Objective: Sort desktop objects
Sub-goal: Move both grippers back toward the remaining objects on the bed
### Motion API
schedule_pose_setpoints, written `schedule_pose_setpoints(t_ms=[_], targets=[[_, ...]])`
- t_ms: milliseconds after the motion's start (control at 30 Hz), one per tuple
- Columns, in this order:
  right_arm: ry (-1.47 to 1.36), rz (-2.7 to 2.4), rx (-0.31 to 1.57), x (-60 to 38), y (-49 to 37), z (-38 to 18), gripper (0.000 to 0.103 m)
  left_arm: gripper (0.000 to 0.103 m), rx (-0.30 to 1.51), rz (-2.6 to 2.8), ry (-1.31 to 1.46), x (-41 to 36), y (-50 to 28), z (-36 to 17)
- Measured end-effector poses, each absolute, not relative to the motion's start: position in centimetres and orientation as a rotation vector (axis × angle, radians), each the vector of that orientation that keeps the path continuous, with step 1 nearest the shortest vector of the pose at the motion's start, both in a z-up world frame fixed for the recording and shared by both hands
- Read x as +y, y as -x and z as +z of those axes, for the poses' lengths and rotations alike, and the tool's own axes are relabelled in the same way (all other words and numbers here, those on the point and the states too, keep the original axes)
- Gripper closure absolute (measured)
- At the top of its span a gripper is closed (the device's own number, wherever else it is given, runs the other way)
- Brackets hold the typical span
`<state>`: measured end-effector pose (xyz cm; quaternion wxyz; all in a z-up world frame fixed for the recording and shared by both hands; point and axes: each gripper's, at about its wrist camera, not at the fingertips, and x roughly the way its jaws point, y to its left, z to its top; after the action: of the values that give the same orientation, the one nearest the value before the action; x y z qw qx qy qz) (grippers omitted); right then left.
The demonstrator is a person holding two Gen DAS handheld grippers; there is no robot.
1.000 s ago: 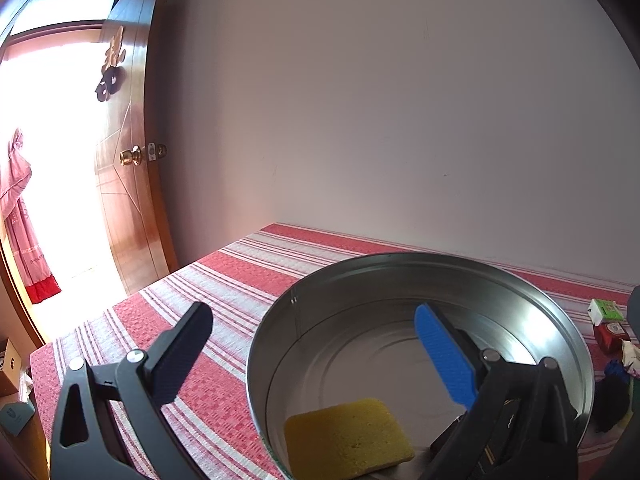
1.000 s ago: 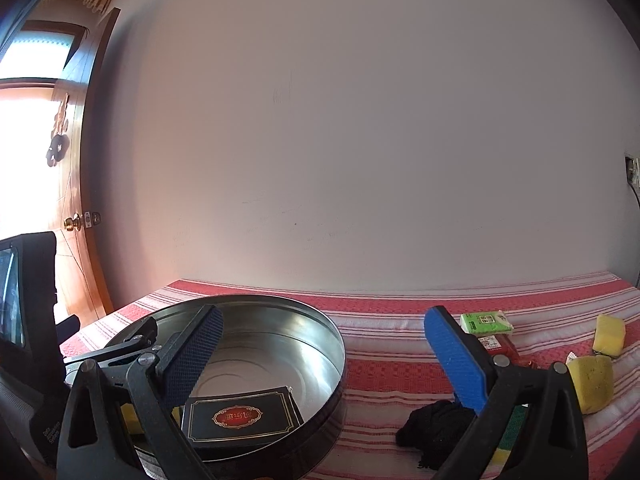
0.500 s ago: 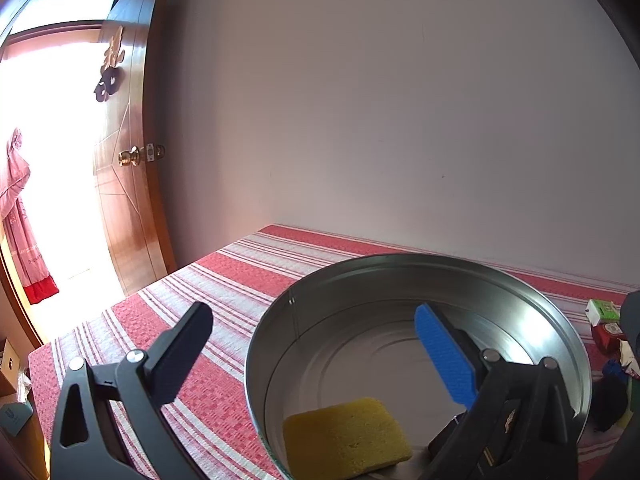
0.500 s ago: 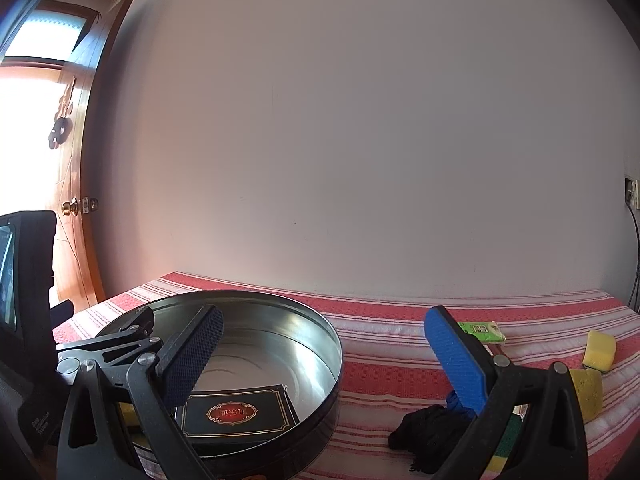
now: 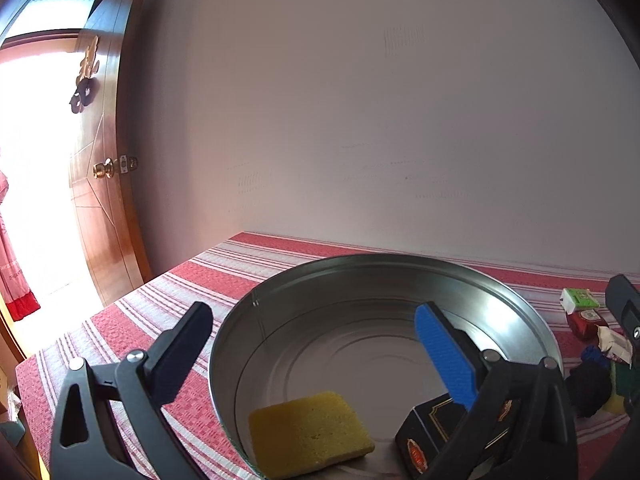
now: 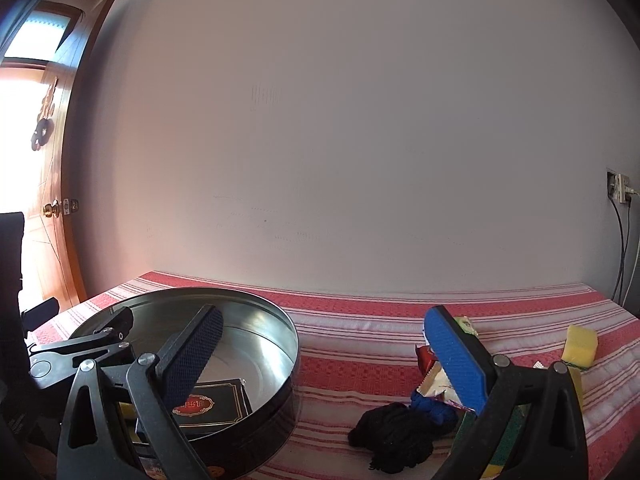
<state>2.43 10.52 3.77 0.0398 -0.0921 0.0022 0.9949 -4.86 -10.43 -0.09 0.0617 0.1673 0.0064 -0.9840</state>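
tin rim walling sponge, far tablecloth bare

round silver metal tin: bare metal, shiny, smooth walls, faint rings pressed in the floor
yellow porous sponge: foam, matt, pitted
black gold-edged box: looks like card, slight sheen
red-and-white striped tablecloth: woven cloth, matt, coarse weave
black bundle of yarn-like cloth: soft, matt, fuzzy
red snack wrapper: glossy foil or plastic
left gripper: matt black plastic, blue ribbed pad
right gripper: matt black plastic, blue pad, dark knurled pad
brown wooden door: varnished, glossy
white wall: matt, smooth
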Motion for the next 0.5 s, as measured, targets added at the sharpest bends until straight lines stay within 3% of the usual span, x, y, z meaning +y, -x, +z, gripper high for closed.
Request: schedule_pose_setpoints(t_ms=[500], targets=[[0.288,2.908,-0.023,16.7,-3.5,3.8,0.001,0.000,-0.023,-3.144,-0.472,-6.4,2.1,0.3]])
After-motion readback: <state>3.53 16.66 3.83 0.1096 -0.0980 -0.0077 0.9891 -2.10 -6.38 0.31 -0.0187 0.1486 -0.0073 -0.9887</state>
